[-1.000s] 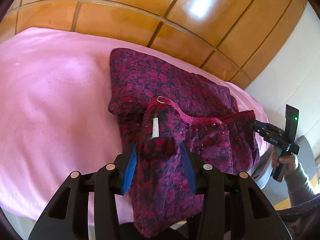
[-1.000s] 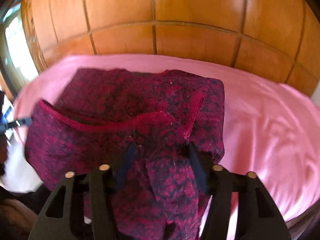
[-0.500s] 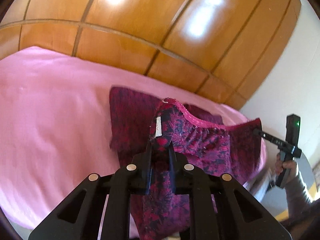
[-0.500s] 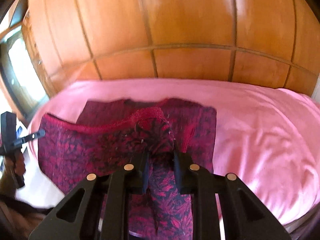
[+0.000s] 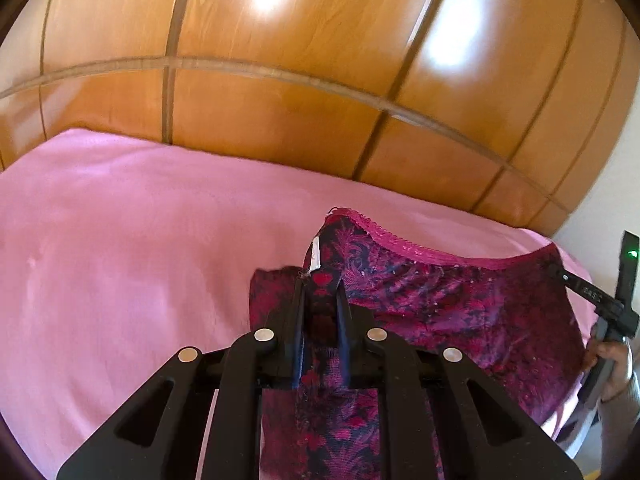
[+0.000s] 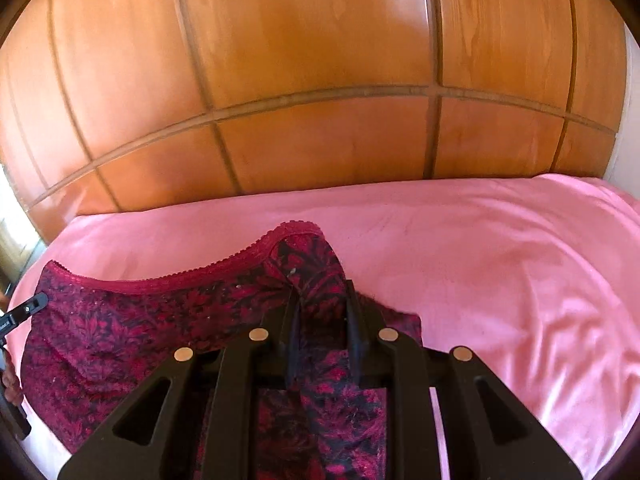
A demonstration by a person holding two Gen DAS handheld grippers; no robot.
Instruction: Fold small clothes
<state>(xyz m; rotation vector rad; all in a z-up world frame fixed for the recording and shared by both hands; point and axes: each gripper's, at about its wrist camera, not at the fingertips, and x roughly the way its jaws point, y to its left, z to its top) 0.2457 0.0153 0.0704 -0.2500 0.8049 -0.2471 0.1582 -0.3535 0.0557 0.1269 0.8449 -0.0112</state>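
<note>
So I'm looking at the garment (image 5: 420,308), a dark floral piece in magenta and navy with a pink lace-trimmed band (image 6: 256,252) along its top edge and a small white tag (image 5: 316,256) at one corner. It's hanging stretched between my two grippers, just above the near edge of the pink bedsheet (image 5: 140,260). The left gripper (image 5: 320,320) is pinching one top corner, jaws nearly together with a fold of cloth squeezed between them after just closing. The right gripper (image 6: 320,320) is doing the same at the other corner, clamped tight on bunched fabric. The lower part of the garment is dropping out of frame behind the gripper bodies, so I can't tell how it's hanging. Beyond the sheet, the wooden panelled wall (image 6: 320,80) is filling the background.
</note>
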